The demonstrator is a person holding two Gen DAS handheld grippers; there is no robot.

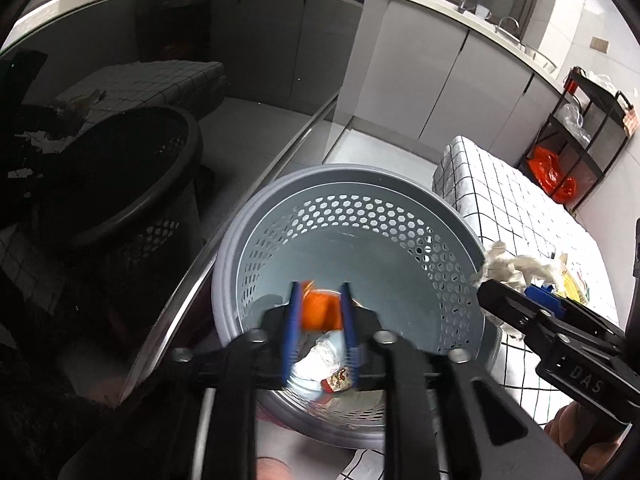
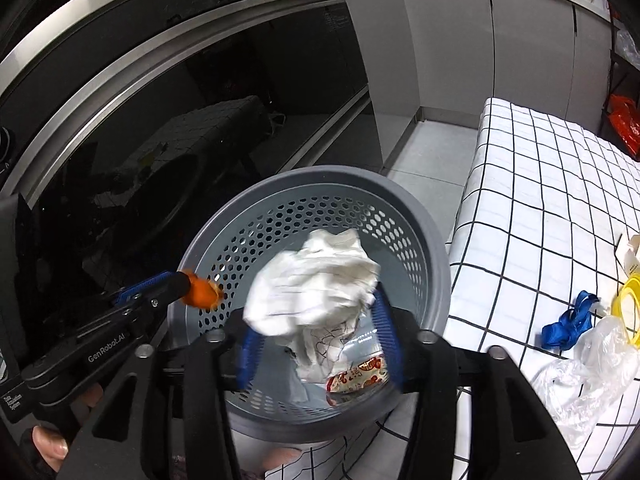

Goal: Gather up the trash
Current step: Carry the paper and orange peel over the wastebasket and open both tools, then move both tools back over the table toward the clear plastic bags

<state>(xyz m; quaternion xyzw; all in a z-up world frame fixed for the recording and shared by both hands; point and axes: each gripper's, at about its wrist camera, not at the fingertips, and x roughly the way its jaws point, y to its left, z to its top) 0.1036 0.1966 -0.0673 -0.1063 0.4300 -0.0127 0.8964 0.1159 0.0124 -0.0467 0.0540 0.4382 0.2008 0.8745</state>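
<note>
Between hand-held gripper (image 2: 316,344) pads, tissue wad (image 2: 316,284).

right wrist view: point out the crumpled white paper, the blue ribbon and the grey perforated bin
crumpled white paper (image 2: 316,280): right wrist view, middle of the wad above the bin
blue ribbon (image 2: 570,322): right wrist view, its central loop on the checked cloth
grey perforated bin (image 2: 434,236): right wrist view, right side of its rim

Both grippers angle steeply downward, side by side. The left gripper (image 1: 320,322) has its blue fingers (image 1: 291,328) parted a bit, not pinching anything. The right gripper (image 2: 316,340) is spread wider, and a fingertip of the hand (image 2: 50,446) holding the left one shows.
</note>
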